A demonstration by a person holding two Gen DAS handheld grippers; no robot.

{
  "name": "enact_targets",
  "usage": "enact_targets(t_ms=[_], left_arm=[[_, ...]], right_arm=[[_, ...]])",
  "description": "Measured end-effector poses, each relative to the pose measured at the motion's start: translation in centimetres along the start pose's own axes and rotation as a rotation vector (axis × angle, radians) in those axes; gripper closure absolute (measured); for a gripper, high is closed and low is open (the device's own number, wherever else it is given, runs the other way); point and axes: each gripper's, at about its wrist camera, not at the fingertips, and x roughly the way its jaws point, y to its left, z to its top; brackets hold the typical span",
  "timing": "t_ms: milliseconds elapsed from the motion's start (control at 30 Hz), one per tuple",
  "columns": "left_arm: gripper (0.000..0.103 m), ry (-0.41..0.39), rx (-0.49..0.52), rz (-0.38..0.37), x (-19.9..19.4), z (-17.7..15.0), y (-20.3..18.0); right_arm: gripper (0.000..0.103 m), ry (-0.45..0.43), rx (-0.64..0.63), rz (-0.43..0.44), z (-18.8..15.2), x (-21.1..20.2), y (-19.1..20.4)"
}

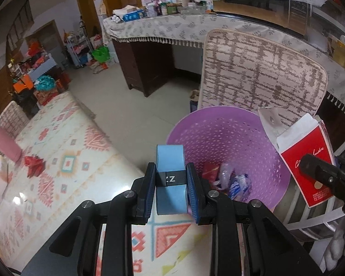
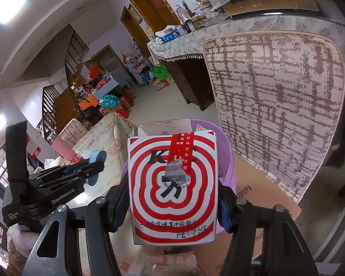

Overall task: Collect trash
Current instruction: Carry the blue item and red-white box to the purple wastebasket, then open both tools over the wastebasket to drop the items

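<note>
Now, left gripper (image 1: 171, 180): fingers clamped on a light-blue roll with a black band (image 1: 170, 161), held just at the near rim of the bin, likely lined up for dropping.
Right gripper (image 2: 173, 197): fingers pressed on both sides of a red-and-white cardboard food box with ring pattern (image 2: 172, 184), carried upright with its open flap forward, poised at the bin's edge.
Bin: lilac perforated plastic basket (image 1: 229, 135) on the floor, already holding crumpled wrappers (image 1: 227, 179) at its bottom.
Behind bin: cushion with brown grid pattern (image 1: 259, 73) leaning upright.
Far: cluttered counter under leaf-print cloth (image 1: 172, 26).
</note>
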Motion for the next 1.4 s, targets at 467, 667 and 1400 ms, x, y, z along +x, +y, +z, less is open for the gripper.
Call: enact_targets(t_ms=[467,667,1400], left_arm=[[0.078,0.044,0.003,-0.061,3.9,2.4,-1.8],[0.078,0.062,-0.014,-0.07,5.1,2.5,-1.8],[0.033,0.016,-0.102,-0.122,5.0,2.7,0.1]], right_arm=[[0.035,0.01,0.029,-0.038,1.3,1.5,-1.9],[0.035,0.016,0.032,-0.045,1.4,2.0,-2.1],[0.027,0.017,0.036,-0.066,1.7,3.9,-1.6]])
